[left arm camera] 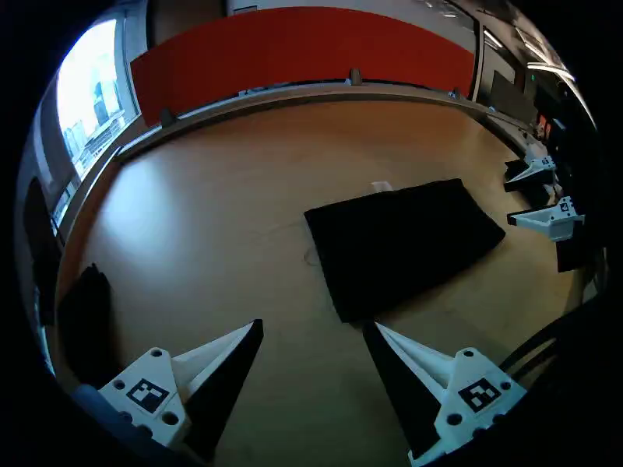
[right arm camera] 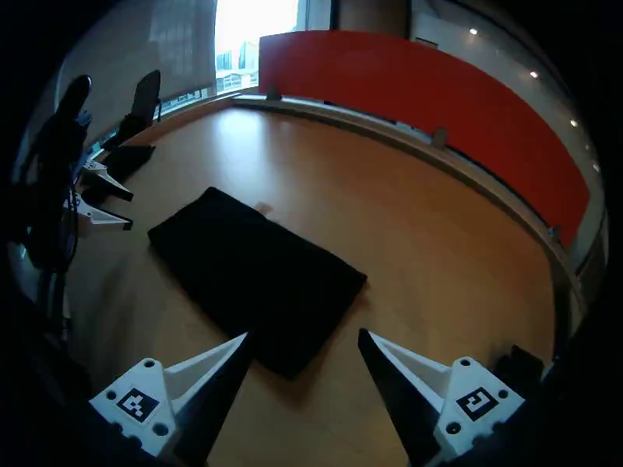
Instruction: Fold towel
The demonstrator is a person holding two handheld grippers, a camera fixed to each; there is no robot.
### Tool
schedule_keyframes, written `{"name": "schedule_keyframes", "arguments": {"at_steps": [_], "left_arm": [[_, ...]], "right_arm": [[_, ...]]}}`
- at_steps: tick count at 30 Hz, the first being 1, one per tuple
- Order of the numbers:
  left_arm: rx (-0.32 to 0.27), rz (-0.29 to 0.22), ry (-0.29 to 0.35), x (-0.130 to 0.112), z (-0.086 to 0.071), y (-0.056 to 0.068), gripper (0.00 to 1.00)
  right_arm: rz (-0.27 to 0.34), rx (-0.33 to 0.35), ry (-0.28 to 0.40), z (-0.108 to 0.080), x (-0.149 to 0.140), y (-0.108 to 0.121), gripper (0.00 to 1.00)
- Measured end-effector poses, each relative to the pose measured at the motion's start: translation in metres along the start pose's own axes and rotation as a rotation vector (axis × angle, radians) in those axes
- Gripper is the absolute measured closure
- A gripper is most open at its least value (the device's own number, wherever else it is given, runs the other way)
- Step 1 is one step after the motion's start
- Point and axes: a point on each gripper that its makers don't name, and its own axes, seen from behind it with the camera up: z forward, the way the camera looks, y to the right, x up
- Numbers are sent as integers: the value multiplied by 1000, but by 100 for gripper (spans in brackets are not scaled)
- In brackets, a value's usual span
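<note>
A black towel (left arm camera: 405,243) lies flat on the wooden table (left arm camera: 218,210), folded into a rectangle, with a small white tag (left arm camera: 381,186) at its far edge. My left gripper (left arm camera: 311,366) hovers open just short of the towel's near corner, nothing between its fingers. In the right gripper view the same towel (right arm camera: 257,276) stretches from the centre to the left. My right gripper (right arm camera: 305,373) stands open above the towel's near end. The right gripper (left arm camera: 541,198) appears far right in the left gripper view, and the left gripper (right arm camera: 105,201) shows at the left of the right gripper view.
A red partition (left arm camera: 304,47) runs along the table's far edge, with a bright window (left arm camera: 89,93) to the left. Black chairs (right arm camera: 144,93) stand by the table in the right gripper view. Cables (left arm camera: 545,342) trail at the lower right.
</note>
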Motion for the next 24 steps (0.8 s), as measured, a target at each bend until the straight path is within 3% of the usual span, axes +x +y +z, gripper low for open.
{"name": "schedule_keyframes", "arguments": {"at_steps": [19,24], "left_arm": [[37,-61,57,-17,-13,-5,4],[44,-79,72,-21,-16,-6,4]], "right_arm": [[-40,47,-51,8,-23,-11,3],[-55,64,-66,9,-27,-14,13]]}}
